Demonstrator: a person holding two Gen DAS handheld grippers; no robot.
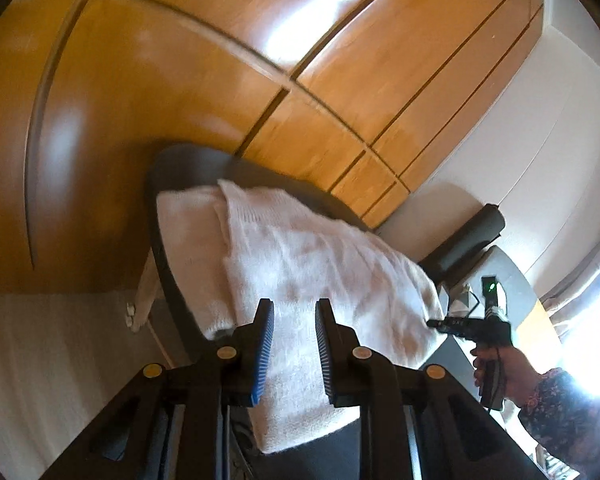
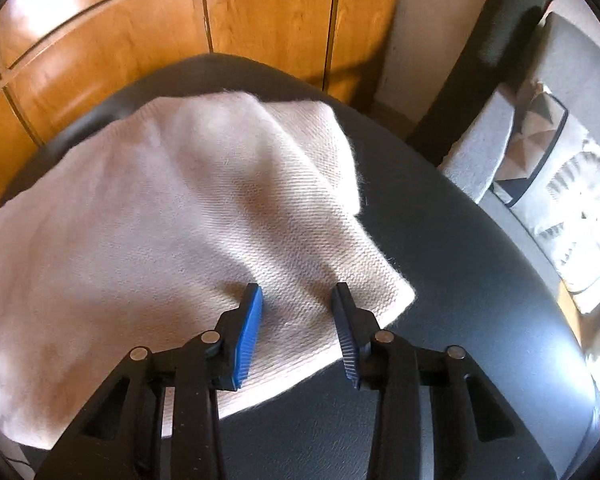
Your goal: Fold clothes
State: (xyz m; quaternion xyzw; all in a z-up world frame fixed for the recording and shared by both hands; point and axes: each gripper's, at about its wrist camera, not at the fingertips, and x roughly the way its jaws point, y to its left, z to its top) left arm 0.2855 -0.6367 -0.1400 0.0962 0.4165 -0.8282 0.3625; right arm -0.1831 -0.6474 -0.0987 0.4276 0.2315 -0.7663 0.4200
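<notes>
A white knitted garment [image 2: 172,208] lies partly folded on a dark grey rounded tabletop [image 2: 460,280]. In the right wrist view my right gripper [image 2: 297,288] is just above the garment's near right corner. Its jaws stand apart and grip nothing. In the left wrist view the same garment [image 1: 300,256] hangs over the near edge of the tabletop [image 1: 172,280]. My left gripper [image 1: 294,304] is open over its near end, with cloth showing behind the gap. At the garment's right edge the right gripper [image 1: 434,324] is seen side-on, held by a hand [image 1: 500,364] in a flowered sleeve.
Wooden cabinet doors [image 2: 260,20] stand close behind the table. A dark chair back [image 1: 468,236] and a grey seat with patterned cushions [image 2: 540,140] are to the right. A bright window [image 1: 588,320] glares at the far right.
</notes>
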